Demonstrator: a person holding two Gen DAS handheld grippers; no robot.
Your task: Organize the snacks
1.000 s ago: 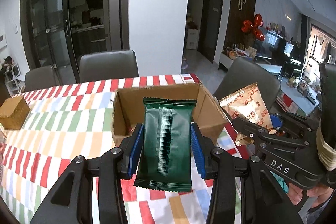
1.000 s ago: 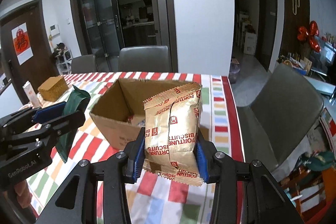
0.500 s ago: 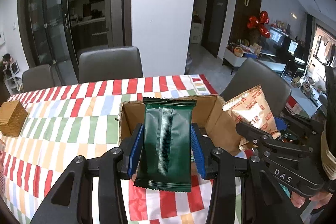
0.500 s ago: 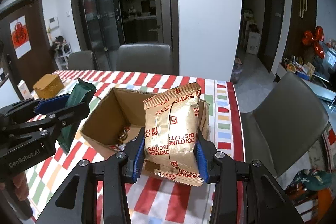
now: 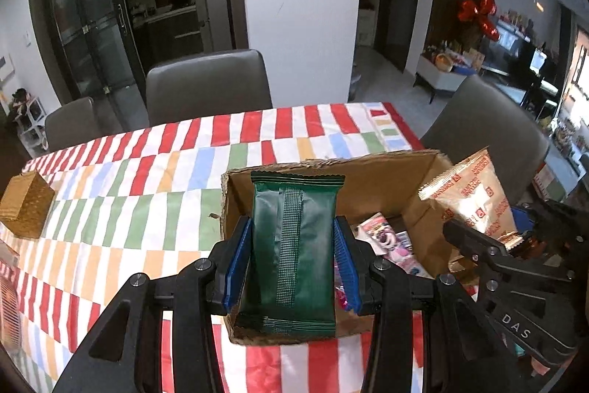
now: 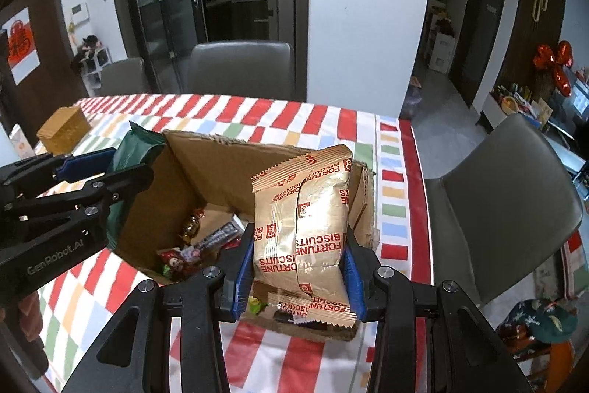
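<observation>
Clearly, the left gripper point(image 5: 292, 262) pinches a dark green foil snack packet point(image 5: 293, 253) over the open brown cardboard box point(image 5: 371, 179), hiding much of its floor. Beside it, the right gripper point(image 6: 300, 277) pinches a gold Fortune Biscuits packet point(image 6: 302, 227); only its view shows small wrapped snacks point(image 6: 191, 251) inside, too small to identify.

Dark green snack packet point(image 5: 294, 253), ribbed centre seam. Gold biscuit packet point(image 6: 303, 227), red lettering. Plain brown cardboard box point(image 6: 191, 172). Beneath box: tablecloth point(image 5: 147, 179), white with red, green, blue, orange blocks. Blue gripper pads point(image 5: 237, 267).
</observation>
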